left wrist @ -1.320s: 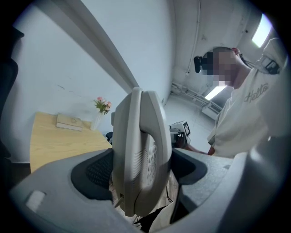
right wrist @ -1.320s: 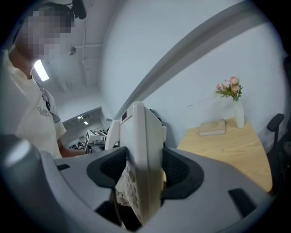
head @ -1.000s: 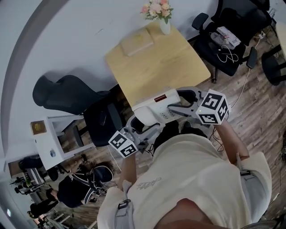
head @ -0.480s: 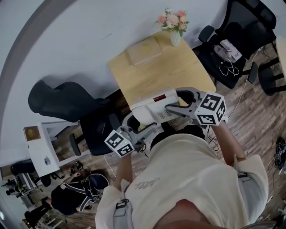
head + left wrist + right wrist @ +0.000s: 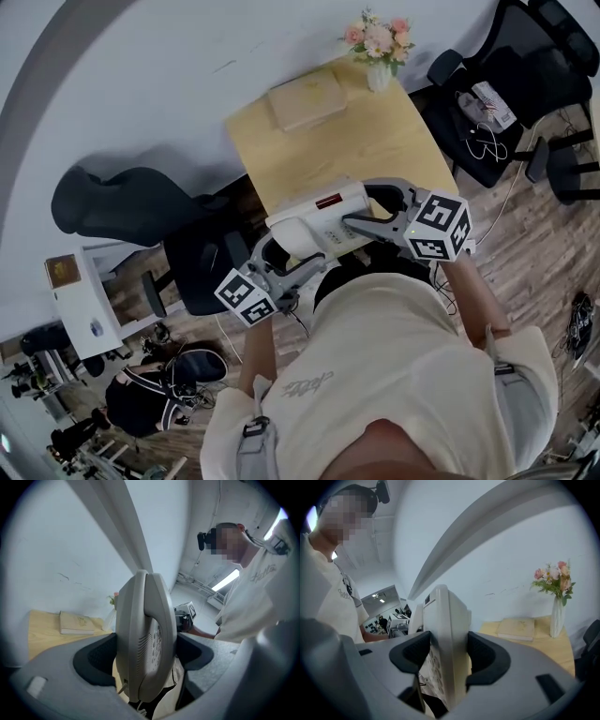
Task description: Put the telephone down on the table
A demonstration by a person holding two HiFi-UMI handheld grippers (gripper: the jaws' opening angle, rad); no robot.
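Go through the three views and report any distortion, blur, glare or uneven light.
Head view: fisheye, the wall edge bows, the table looks skewed, light is even. Left gripper view: dark round vignette, the telephone looms large between the jaws, a ceiling light glares. Right gripper view: same vignette, flowers look sharp.

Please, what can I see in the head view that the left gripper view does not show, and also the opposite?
Only the head view: the left claw and the right claw together holding the telephone near the table's front edge; black chairs; wooden floor.
Only the left gripper view: the left claw's pads closed on one end of the telephone; a ceiling light.
Both: telephone, table, book, flowers.
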